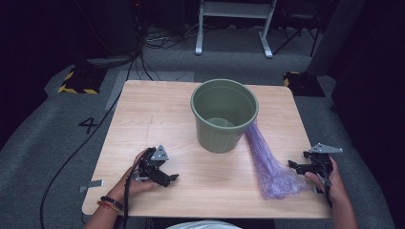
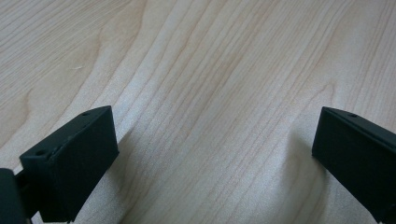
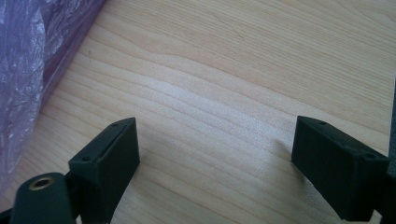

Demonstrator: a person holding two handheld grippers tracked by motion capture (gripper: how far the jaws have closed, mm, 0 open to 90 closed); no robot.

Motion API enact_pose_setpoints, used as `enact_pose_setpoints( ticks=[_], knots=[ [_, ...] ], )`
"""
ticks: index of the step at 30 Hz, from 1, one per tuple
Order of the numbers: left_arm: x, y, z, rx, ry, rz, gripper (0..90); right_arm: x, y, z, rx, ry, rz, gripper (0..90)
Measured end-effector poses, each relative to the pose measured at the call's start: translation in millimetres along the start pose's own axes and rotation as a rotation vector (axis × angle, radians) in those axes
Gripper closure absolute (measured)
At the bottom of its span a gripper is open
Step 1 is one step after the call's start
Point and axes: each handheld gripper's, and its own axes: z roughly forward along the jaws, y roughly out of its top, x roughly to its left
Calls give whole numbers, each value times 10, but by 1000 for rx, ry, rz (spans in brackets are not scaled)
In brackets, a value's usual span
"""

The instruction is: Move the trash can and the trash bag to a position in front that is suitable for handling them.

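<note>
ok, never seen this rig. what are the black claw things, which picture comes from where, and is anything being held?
No robot here: a person holds a hand-operated claw in each hand. The wide picture comes from a fixed camera above the wooden table; it shows the left claw and the right claw. The other two pictures come from cameras riding on each claw, looking along its two black jaws at the tabletop. On the table stands a green bucket, upright and apparently empty, with a crumpled purple plastic bag lying beside it, its narrow end against the bucket. Both claws stand open with only bare wood between the jaws. Nothing is held; the right claw is nearest the bag.
</note>
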Motion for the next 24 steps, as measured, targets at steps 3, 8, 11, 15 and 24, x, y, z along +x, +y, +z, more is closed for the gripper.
enact_pose_setpoints(
  ticks=[3, 8, 11, 15, 24],
  knots=[
    [0, 0, 0, 0, 0, 0, 0, 1, 0, 1, -1, 2, -2, 149],
    [2, -3, -1, -2, -2, 0, 0, 2, 0, 0, -1, 5, -3, 151],
    [3, -3, -2, -1, -1, 0, 0, 2, 1, 1, 0, 6, -4, 151],
    [4, -3, -1, -1, 0, 0, 0, 2, 1, 1, -1, 7, -6, 153],
    [8, -1, 0, -2, 2, -3, 0, 57, 20, 6, -22, 36, -72, 200]
  ],
)
